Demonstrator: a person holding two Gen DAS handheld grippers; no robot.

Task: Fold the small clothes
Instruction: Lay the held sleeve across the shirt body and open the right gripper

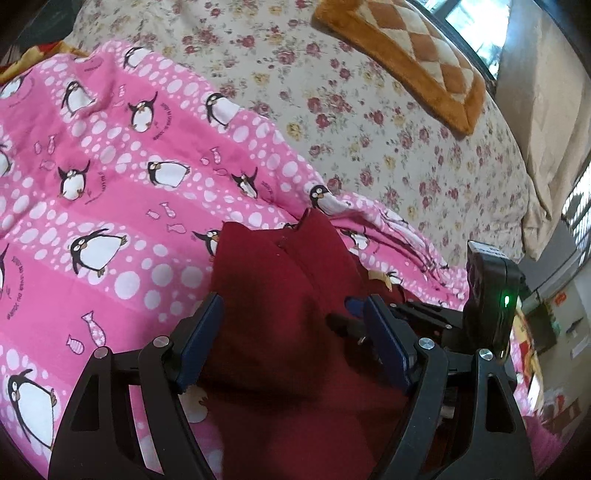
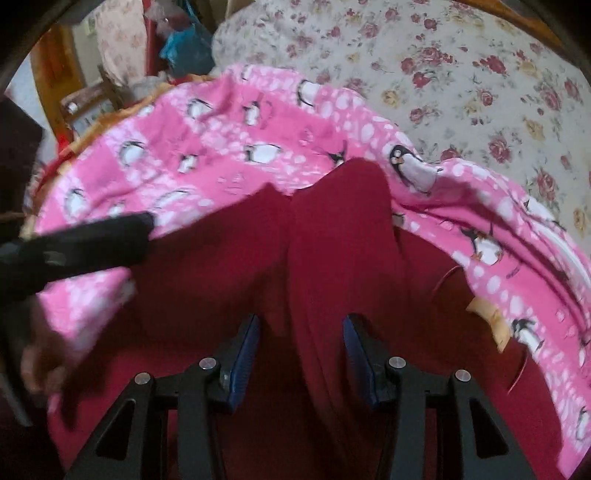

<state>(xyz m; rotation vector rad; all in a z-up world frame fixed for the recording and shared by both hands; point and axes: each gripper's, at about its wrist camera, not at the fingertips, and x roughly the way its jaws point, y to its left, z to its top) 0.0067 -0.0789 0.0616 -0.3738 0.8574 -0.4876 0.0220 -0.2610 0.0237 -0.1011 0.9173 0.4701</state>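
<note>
Both my grippers sit over the dark red garment (image 1: 291, 295) lying on the pink penguin blanket (image 1: 110, 177): left gripper (image 1: 291, 332) gapes wide, right gripper (image 2: 301, 343) partly spread, cloth between both jaw pairs, neither visibly pinching.

A bed (image 1: 369, 110) fills most of both views, spread with a cream sheet printed with red and yellow roses, and over its near part lies a pink quilt (image 1: 110, 177) patterned with penguins, fish and white dots. An orange and cream checked plush mat (image 1: 413, 55) rests at the far side of the bed below a bright window (image 1: 476, 33), with a beige curtain (image 1: 543, 129) hanging beside it. In the right wrist view a wooden chair (image 2: 88, 103) and a blue plastic bag (image 2: 184, 44) stand in clutter past the bed's far corner.
</note>
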